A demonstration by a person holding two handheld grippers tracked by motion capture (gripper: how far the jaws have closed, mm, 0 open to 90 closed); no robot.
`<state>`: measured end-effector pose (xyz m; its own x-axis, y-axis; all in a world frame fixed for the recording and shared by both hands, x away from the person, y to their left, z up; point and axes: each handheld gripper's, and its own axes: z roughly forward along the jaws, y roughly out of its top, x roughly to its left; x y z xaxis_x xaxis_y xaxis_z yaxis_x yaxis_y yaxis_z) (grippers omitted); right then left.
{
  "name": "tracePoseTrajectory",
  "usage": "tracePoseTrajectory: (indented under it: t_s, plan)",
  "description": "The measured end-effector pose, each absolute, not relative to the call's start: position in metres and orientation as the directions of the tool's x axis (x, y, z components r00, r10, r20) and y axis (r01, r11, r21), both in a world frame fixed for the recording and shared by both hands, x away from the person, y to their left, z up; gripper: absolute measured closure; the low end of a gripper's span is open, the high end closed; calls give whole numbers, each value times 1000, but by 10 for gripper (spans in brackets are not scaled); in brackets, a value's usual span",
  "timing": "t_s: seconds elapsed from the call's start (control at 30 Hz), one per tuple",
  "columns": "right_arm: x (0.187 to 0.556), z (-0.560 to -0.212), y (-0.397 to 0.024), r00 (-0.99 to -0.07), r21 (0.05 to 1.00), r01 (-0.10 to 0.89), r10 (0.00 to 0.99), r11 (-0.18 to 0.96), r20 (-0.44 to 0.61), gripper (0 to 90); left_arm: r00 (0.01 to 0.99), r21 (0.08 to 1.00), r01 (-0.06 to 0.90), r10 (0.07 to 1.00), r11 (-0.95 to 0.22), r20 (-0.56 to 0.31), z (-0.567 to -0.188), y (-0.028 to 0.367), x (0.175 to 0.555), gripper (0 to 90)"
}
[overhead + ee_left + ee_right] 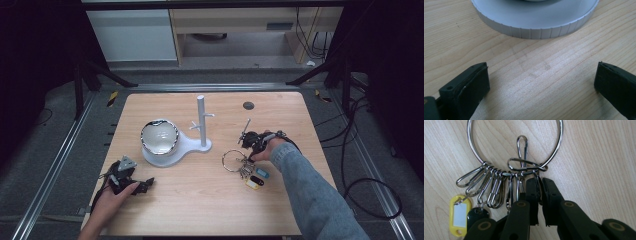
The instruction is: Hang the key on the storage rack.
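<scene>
Resting on wooden table [200, 200]: white stand [172, 150], base just ahead of left gripper [541, 82], jaws wide apart, nothing between. Right gripper [539, 195] pinched shut on clip of key ring [514, 147]; ring flat beyond jaw tips, yellow tag [459, 213] beside them. Risk: narrow purchase, clip may slip or pivot on lift, bunch swinging.

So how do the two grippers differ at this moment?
The left gripper has its fingers wide apart with nothing but bare table between them; the right gripper has its fingers nearly together, pinching a clip on the key ring. The left sits near the white stand's base; the right is at the keys. Both stay low over the table.
</scene>
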<state>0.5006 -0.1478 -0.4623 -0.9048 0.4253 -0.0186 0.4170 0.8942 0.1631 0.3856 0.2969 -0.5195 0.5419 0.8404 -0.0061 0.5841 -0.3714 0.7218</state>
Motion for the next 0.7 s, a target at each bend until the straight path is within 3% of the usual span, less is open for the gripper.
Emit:
tracePoseTrajectory:
  t_s: [0.33,0.7]
  plan:
    - [502,-462,-150,-897,165,439,442,883,20,885,543,720,584,839,-374,-4,-519,297,386,0]
    - [495,-436,-159,-880,267,471,468,841,79,888,543,721,584,840,-373,-5,-519,297,386,0]
